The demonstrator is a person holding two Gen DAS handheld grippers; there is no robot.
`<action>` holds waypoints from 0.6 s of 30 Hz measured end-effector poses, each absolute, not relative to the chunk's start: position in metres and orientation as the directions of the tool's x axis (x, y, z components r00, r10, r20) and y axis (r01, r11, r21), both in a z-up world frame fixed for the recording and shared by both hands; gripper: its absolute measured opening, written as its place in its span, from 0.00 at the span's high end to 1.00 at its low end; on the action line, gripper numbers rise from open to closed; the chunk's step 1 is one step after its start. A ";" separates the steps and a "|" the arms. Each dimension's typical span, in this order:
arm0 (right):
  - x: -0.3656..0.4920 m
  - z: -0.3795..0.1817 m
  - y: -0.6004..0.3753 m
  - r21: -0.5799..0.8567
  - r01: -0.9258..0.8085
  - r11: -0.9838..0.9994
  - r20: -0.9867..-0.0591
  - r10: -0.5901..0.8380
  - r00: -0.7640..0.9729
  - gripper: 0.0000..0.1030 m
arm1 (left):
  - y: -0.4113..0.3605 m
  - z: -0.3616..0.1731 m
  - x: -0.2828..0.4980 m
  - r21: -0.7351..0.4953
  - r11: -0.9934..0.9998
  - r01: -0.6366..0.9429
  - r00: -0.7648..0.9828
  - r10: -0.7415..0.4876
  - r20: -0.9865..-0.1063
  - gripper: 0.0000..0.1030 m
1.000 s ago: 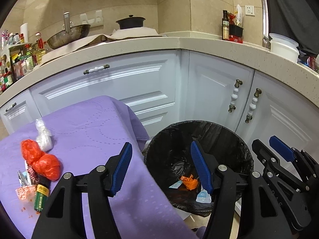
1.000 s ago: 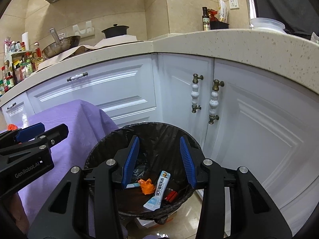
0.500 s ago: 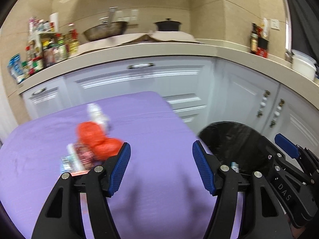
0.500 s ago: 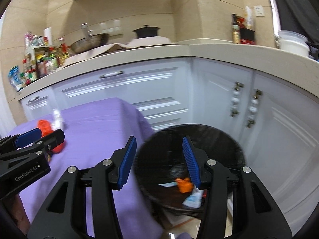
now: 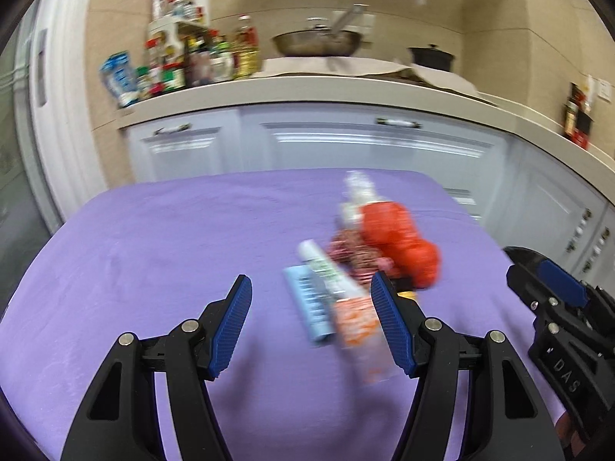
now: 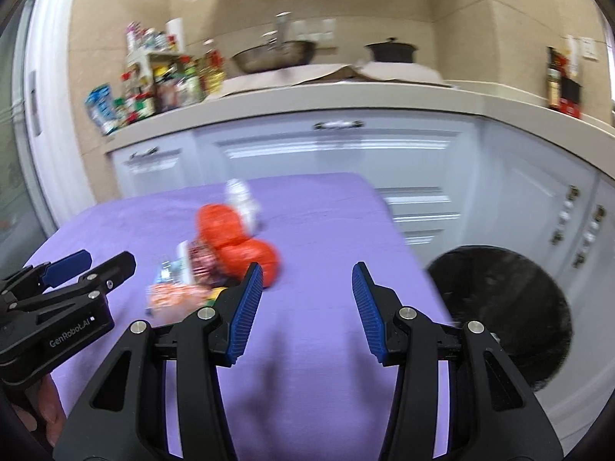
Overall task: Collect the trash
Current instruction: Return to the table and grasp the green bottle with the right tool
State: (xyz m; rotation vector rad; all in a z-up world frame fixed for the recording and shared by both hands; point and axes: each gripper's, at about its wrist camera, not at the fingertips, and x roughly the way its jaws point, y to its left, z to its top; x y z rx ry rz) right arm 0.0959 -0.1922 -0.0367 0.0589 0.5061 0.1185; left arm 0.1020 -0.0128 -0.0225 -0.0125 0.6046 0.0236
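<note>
On the purple cloth: the trash pile (image 5: 361,261) lies toward the right half of the table (image 5: 161,238), well short of its far edge, motion-blurred in both views.
Left side of the pile: a light-blue flat packet (image 5: 309,309) and a white tube with green print (image 5: 326,269), both with their long axes running from near to far, slanting slightly leftward as they go away from the camera.
Middle of the pile: an orange-and-white wrapper (image 5: 355,319) nearest the viewer, a red-patterned crumple (image 5: 351,253) behind it.
Right side of the pile: two red-orange bags (image 5: 399,238) bunched together, with a clear knotted bag (image 5: 357,192) just behind them.
Left gripper (image 5: 309,319): jaws stand fairly wide and empty, hovering over the cloth; the blue packet and the orange wrapper show between the pads, but I see no contact.
Right gripper (image 6: 307,307): jaws stand open at a middling gap and have just been opening; only bare cloth lies between them; the pile sits off to its left, just past the left pad.
Nearer hand: by my reading the left, since the pile sits straight ahead of it.
Bin (image 6: 507,307): black-lined, on the floor beside the table's right edge, nearest the right gripper.
Likely next step: closing on one of the long flat pieces, across its narrow width.
</note>
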 end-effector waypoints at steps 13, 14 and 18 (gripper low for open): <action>0.126 -0.056 -0.126 0.032 -0.156 0.987 -0.626 0.141 0.767 0.54 | 0.050 -0.032 0.095 -0.046 0.993 -0.113 0.803 0.064 -0.593 0.39; 0.128 -0.058 -0.124 0.027 -0.156 0.987 -0.638 0.137 0.757 0.54 | 0.051 -0.033 0.095 -0.051 0.992 -0.113 0.802 0.061 -0.594 0.39; 0.134 -0.063 -0.122 0.022 -0.146 0.989 -0.667 0.123 0.735 0.55 | 0.054 -0.035 0.094 -0.062 0.993 -0.104 0.797 0.046 -0.602 0.39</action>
